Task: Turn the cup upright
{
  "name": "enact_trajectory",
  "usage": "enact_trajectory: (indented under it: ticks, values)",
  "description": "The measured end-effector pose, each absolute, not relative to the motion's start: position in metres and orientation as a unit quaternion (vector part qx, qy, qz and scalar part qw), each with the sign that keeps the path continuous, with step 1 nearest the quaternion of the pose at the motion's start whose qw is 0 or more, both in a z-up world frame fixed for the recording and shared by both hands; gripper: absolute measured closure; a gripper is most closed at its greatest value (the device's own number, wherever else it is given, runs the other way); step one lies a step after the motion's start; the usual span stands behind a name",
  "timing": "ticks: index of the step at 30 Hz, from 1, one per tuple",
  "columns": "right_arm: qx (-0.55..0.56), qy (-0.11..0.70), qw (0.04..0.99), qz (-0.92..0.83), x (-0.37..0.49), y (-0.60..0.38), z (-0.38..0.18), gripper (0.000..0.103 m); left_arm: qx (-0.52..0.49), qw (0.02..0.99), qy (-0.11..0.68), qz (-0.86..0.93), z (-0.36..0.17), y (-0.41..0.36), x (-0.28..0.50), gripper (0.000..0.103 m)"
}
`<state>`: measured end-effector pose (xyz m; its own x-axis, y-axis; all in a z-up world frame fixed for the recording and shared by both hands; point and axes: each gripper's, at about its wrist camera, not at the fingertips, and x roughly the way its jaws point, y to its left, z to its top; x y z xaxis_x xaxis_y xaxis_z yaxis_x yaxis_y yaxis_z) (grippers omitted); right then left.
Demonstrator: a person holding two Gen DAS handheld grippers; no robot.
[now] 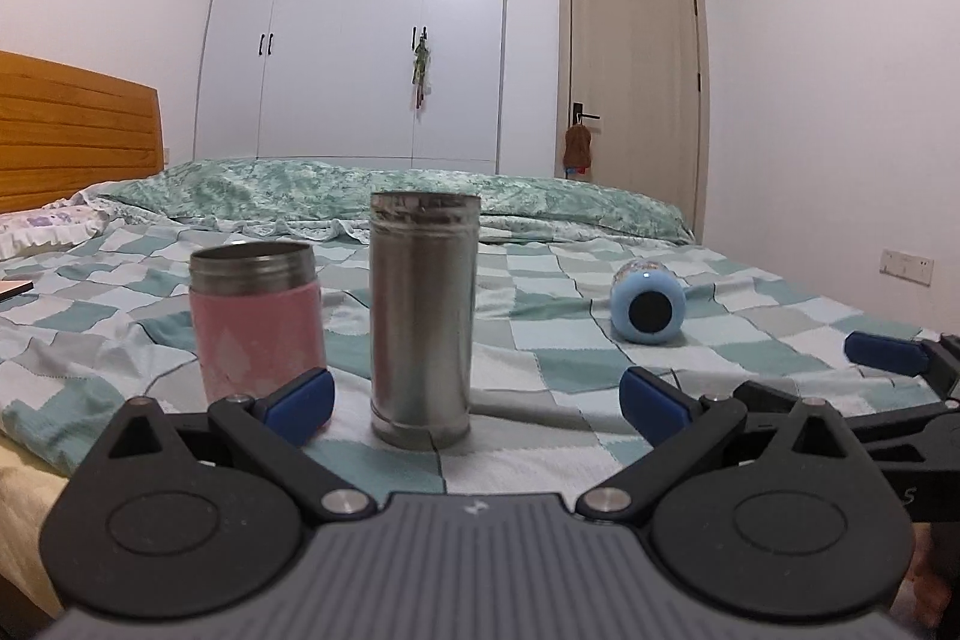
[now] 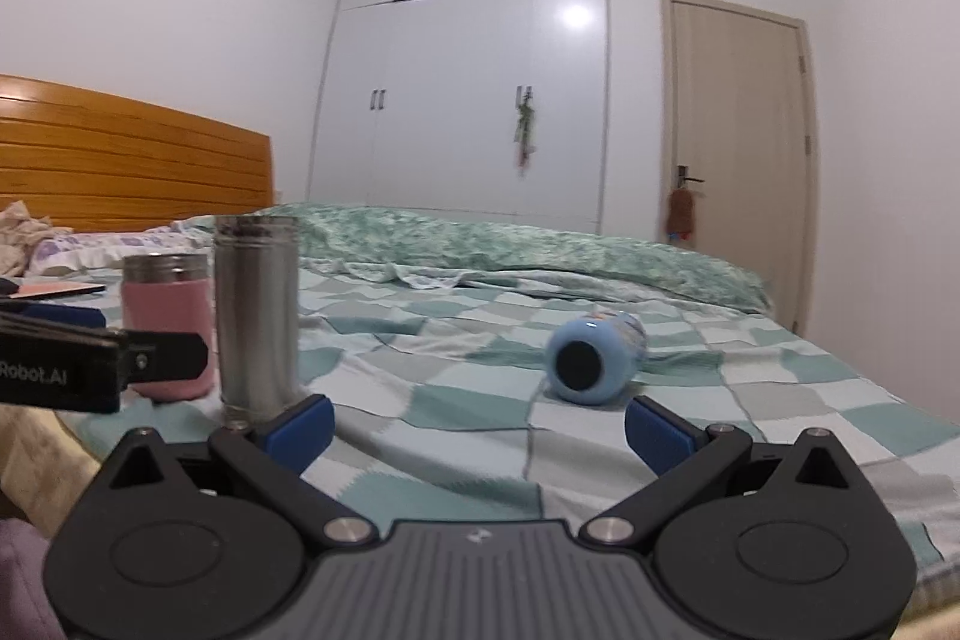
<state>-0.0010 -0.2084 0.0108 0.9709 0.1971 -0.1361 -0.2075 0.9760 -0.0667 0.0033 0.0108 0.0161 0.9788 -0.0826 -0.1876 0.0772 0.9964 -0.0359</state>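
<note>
Clearly at the approach step, both the left gripper (image 1: 477, 400) and right gripper (image 2: 480, 421) are spread and empty, with the blue cup (image 2: 594, 357) lying sideways on the bedspread (image 2: 420, 436), needing a side grasp next.

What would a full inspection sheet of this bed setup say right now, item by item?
Surface: checked bedspread, rumpled.
Job's things: blue cup on its side, base toward cameras; pink cup and steel cup upright, apart.
Clutter: flat object beside the pillow.
Grippers: left gripper and right gripper both open, empty.
Cables: nothing seen.
Surroundings: white wardrobe, door, wooden headboard.
</note>
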Motion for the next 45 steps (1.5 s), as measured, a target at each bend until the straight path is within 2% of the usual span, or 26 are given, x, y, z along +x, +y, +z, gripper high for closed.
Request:
enact_trajectory:
  ticks: [14, 45]
  values:
    - [-0.047, 0.033, 0.994, 0.097, -0.018, -0.205, 0.007, 0.000, 0.000, 0.996, 0.085, -0.024, 0.002, 0.004, 0.000, 0.000]
    - [-0.044, 0.032, 0.995, 0.088, -0.022, -0.206, 0.006, 0.000, -0.003, 0.997, 0.069, -0.028, 0.001, 0.005, -0.009, 0.000]
